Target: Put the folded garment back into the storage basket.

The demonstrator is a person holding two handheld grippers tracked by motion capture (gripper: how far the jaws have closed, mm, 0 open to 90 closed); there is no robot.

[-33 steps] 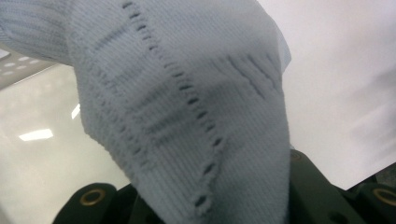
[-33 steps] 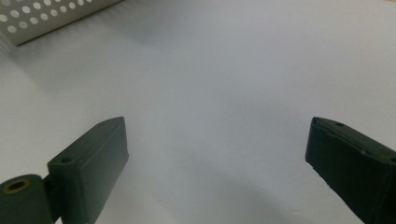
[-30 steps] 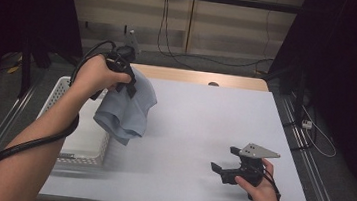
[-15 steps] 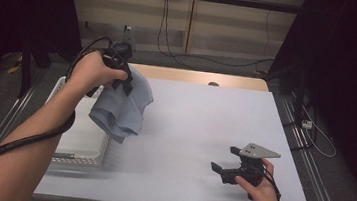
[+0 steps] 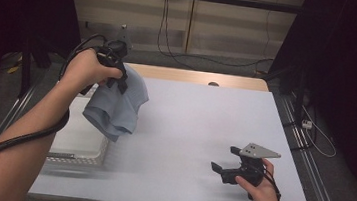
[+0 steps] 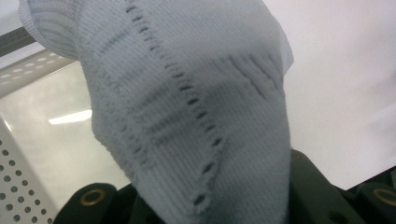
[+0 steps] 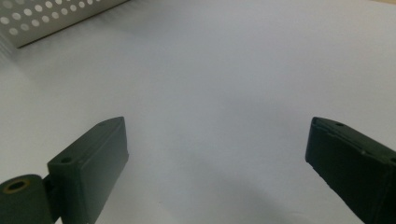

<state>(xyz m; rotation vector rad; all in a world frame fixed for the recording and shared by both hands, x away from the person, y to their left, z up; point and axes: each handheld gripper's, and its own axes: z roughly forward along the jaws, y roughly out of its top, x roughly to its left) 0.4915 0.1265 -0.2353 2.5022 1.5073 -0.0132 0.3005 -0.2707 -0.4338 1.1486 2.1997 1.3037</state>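
Observation:
A light blue knitted cloth [image 5: 118, 106] hangs in the air over the left part of the table, above the edge of a white perforated tray [image 5: 79, 143]. My left gripper [image 5: 114, 71] holds it from the top, shut on the bunched fabric. In the left gripper view the blue cloth [image 6: 187, 116] drapes down from the jaws, with the tray [image 6: 28, 177] below. My right gripper [image 5: 226, 166] rests low near the table's front right, pointing left, open with nothing between its jaws. In the right gripper view its fingers [image 7: 93, 163] stand wide apart over the bare white tabletop.
The white table [image 5: 205, 118] stretches between the two grippers. The tray's perforated wall [image 7: 51, 18] lies far ahead of the right gripper. A black cable loops from the left gripper along the forearm. Metal rails run along both table sides.
My left gripper has carried the blue cloth a little leftward, so it now hangs over the tray's edge. The right gripper has kept still.

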